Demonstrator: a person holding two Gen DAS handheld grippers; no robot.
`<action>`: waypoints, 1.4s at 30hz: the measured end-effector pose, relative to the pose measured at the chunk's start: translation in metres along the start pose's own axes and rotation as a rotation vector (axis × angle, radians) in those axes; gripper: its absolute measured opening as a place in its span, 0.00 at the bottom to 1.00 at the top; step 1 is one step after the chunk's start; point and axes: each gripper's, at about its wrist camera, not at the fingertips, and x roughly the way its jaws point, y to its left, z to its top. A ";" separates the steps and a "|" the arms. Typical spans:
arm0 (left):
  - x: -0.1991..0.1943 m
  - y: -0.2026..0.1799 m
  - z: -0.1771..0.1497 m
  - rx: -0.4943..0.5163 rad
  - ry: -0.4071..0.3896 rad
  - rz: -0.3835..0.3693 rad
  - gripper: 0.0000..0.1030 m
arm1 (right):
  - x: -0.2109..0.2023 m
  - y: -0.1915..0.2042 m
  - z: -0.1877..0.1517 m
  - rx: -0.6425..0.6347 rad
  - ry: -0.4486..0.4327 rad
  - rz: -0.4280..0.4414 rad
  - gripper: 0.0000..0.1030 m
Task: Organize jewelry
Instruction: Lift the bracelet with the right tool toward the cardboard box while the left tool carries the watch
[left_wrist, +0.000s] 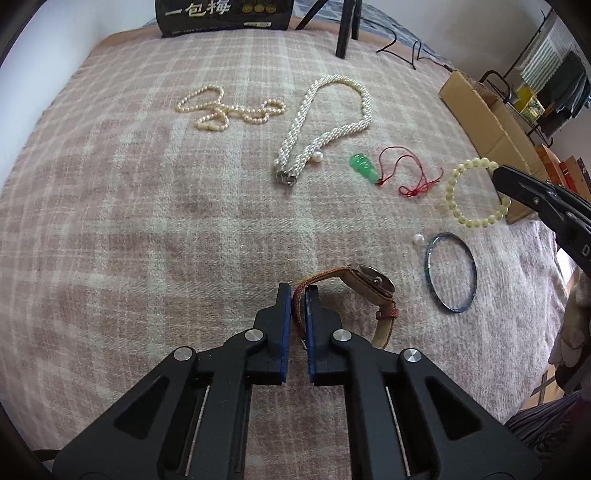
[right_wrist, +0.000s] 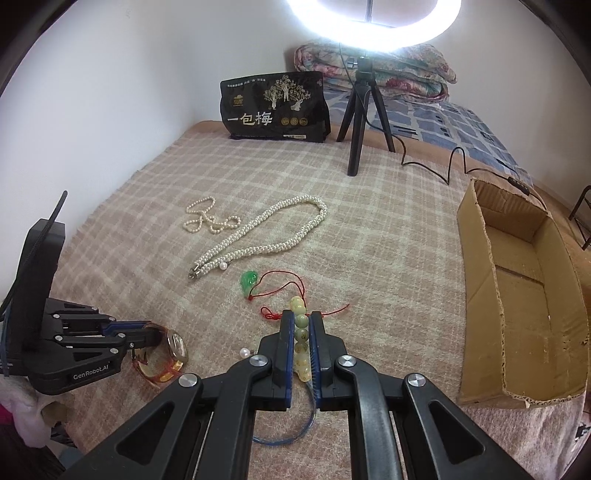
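Note:
My left gripper (left_wrist: 298, 290) is shut on the brown strap of a wristwatch (left_wrist: 373, 282), which rests on the plaid blanket; it also shows in the right wrist view (right_wrist: 173, 347). My right gripper (right_wrist: 301, 319) is shut on a pale green bead bracelet (right_wrist: 301, 334), seen hanging from it in the left wrist view (left_wrist: 472, 192). On the blanket lie a thick pearl necklace (left_wrist: 325, 122), a thin pearl strand (left_wrist: 225, 109), a green jade pendant (left_wrist: 362, 166) on red cord, a blue bangle (left_wrist: 448, 273) and a loose pearl (left_wrist: 418, 238).
An open cardboard box (right_wrist: 517, 295) stands at the right edge of the bed. A black bag (right_wrist: 275, 107) and a ring-light tripod (right_wrist: 360, 118) with its cable stand at the back. A folded quilt (right_wrist: 373, 70) lies behind.

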 end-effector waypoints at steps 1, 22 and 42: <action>-0.003 0.000 -0.001 0.005 -0.009 0.003 0.05 | -0.001 -0.001 0.000 0.001 -0.003 -0.001 0.05; -0.058 -0.046 0.029 0.048 -0.177 -0.088 0.05 | -0.053 -0.045 0.017 0.059 -0.127 -0.088 0.05; -0.062 -0.160 0.070 0.153 -0.233 -0.210 0.05 | -0.088 -0.138 0.048 0.137 -0.216 -0.215 0.05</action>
